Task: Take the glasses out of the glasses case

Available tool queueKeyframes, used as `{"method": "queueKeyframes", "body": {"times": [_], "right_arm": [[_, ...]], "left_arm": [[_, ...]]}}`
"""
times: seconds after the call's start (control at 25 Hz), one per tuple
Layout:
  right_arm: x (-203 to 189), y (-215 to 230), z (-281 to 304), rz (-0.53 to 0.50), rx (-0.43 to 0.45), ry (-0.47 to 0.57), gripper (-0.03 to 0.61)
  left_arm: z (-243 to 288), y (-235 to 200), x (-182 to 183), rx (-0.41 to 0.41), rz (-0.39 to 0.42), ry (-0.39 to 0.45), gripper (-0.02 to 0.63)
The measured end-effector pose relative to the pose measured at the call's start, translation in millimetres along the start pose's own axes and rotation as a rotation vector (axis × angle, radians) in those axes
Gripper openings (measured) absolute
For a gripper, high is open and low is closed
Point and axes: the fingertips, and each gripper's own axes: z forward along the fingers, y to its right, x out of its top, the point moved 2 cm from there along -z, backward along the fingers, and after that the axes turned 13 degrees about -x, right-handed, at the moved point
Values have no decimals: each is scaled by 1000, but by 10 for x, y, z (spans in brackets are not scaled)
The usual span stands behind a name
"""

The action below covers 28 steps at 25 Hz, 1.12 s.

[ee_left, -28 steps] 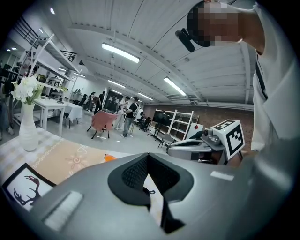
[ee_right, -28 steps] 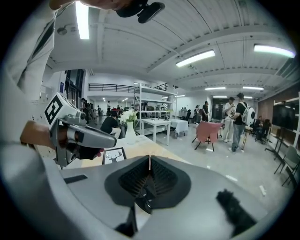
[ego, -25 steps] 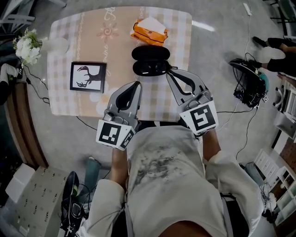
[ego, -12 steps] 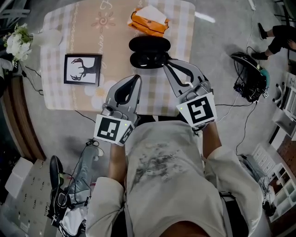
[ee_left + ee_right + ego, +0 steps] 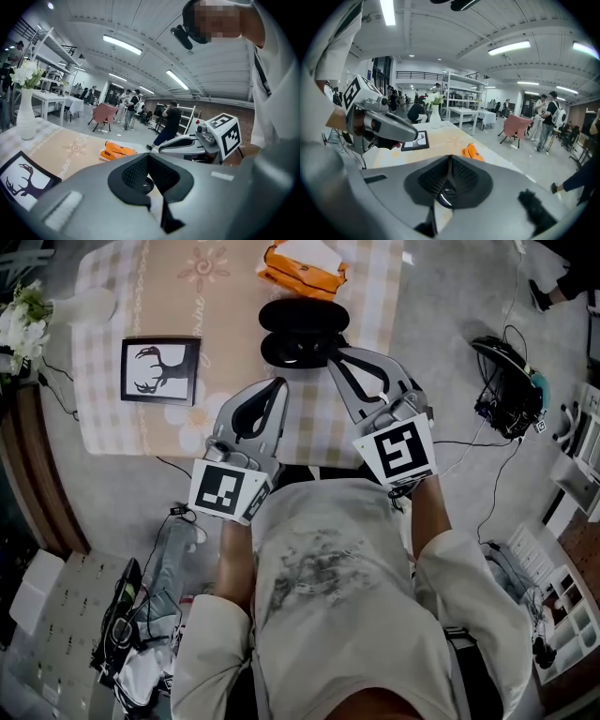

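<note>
Checked tablecloth (image 5: pixel 375 296) carries the open glasses case (image 5: pixel 302 332); right gripper (image 5: pixel 337 360) sits just beside it, jaws clenched, empty. Left gripper (image 5: pixel 274 388): jaws clenched, empty.

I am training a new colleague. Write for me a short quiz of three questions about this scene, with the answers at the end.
1. True or false: the glasses case lies open on the table.
2. Which one has its tip nearer to the case? A) the left tool B) the right tool
3. Fill in: the framed picture shows the black shape of a ____.

Key: 1 true; 2 B; 3 deer.
</note>
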Motion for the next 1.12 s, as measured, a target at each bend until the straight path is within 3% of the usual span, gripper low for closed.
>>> {"method": "queueKeyframes", "body": {"times": [1.12], "right_arm": [[-598, -261, 533, -192, 101, -160, 18]], "left_arm": [[207, -228, -456, 30, -75, -31, 8]]}}
